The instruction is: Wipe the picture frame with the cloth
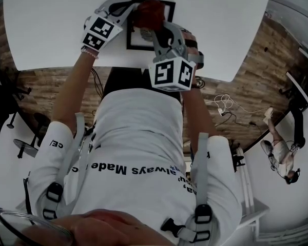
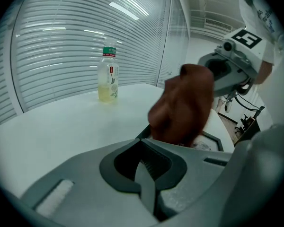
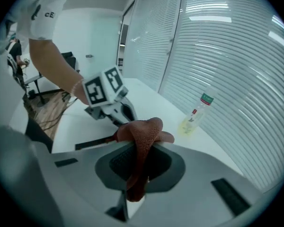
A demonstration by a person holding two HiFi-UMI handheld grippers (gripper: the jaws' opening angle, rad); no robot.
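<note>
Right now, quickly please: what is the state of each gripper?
Left gripper: shut, apparently on the corner of the picture frame.
Right gripper: shut on the cloth.

Rust-brown cloth [image 3: 141, 131], black frame [image 1: 136, 47]

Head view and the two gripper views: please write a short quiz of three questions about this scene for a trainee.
1. Which gripper holds the cloth? A) left B) right C) neither
2. True or false: the bottle lies on its side.
3. Fill in: the picture frame lies flat on the white ____.
Key: 1 B, the right gripper; 2 false, it stands upright; 3 table.
</note>
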